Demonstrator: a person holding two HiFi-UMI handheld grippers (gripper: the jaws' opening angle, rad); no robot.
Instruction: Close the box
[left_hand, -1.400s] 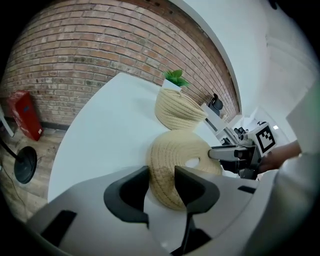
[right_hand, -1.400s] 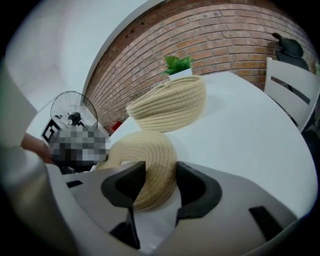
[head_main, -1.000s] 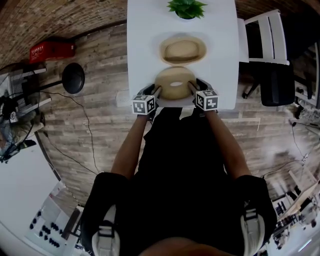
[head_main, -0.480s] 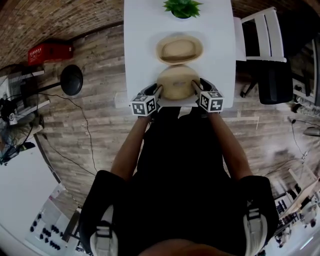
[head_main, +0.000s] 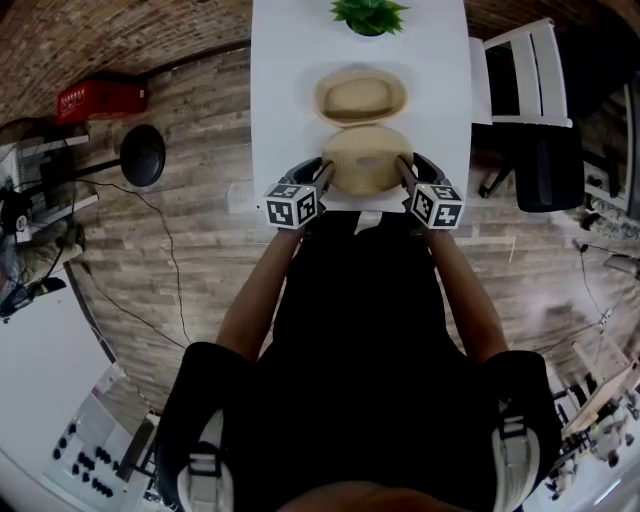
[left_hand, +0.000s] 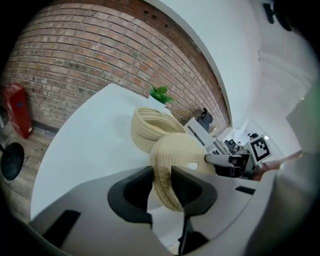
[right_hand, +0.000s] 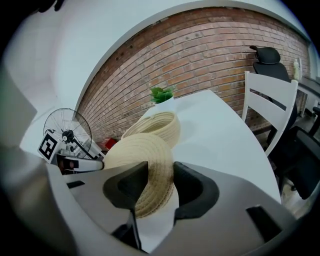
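Observation:
A round woven lid (head_main: 366, 158) hangs over the near end of the white table (head_main: 290, 80), gripped at both sides. My left gripper (head_main: 322, 172) is shut on its left rim, which sits pinched between the pads in the left gripper view (left_hand: 161, 182). On the right rim my right gripper (head_main: 405, 170) is shut, the weave squeezed between its pads (right_hand: 161, 182). The open woven box (head_main: 360, 98) stands on the table just beyond the lid. It shows behind the lid (left_hand: 172, 150) as a hollow basket (left_hand: 145, 127), and behind the lid (right_hand: 135, 150) in the right gripper view (right_hand: 157, 127).
A potted green plant (head_main: 370, 15) stands at the table's far end. A white chair (head_main: 525, 80) is right of the table, with a dark office chair (head_main: 555, 170) nearer. On the wooden floor at the left are a black fan (head_main: 143, 155) and a red case (head_main: 95, 100).
Both grippers have carried the lid a little away from me, toward the open box. The pale oval seen on the lid a second ago no longer shows.

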